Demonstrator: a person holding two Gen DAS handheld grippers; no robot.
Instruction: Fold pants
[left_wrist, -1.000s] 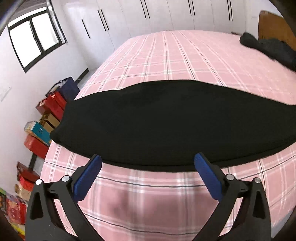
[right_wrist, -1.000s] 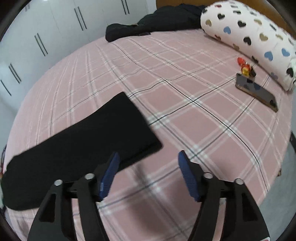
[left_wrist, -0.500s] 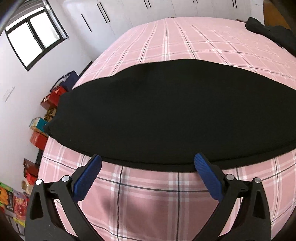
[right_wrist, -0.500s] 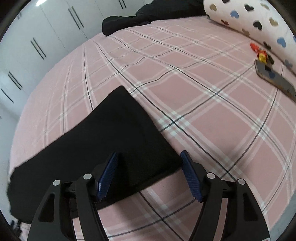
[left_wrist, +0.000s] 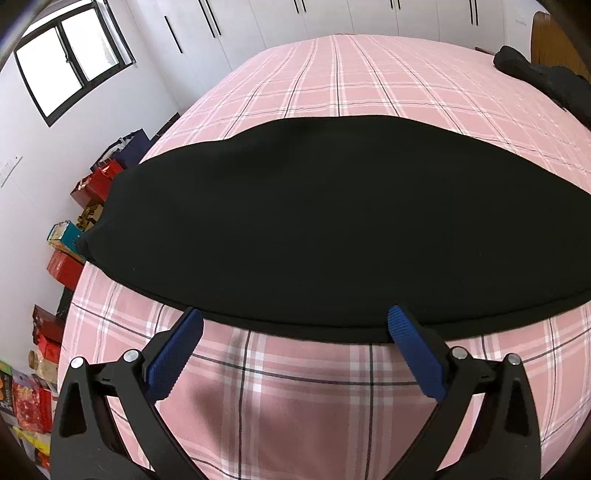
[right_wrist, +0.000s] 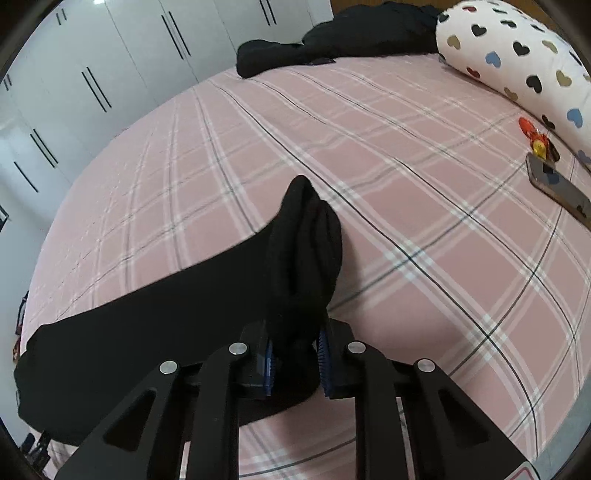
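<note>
Bunching between right tool (right_wrist: 295, 354) pads, pants (right_wrist: 147, 332), left tool (left_wrist: 295, 325) beside hem

Matt black knit cloth on the pants (left_wrist: 332, 221), soft and lint-flecked, bunched into thick folds between the right gripper (right_wrist: 295, 354) pads. Ribbed blue rubbery pads (left_wrist: 413, 350) on the left gripper (left_wrist: 295, 325), set on matt black plastic arms with bright metal rivets. Woven pink plaid cotton on the bedsheet (left_wrist: 295, 406) beneath both grippers, smooth and dull. Ahead and right of the right gripper: glossy glass-faced phone (right_wrist: 557, 188), soft heart-print fabric pillow (right_wrist: 517, 55). Beyond the left gripper, satin-white smooth wardrobe doors (left_wrist: 258, 22); far right, varnished wood headboard (left_wrist: 550, 37). Left of it, glossy cardboard boxes (left_wrist: 66, 266).
</note>
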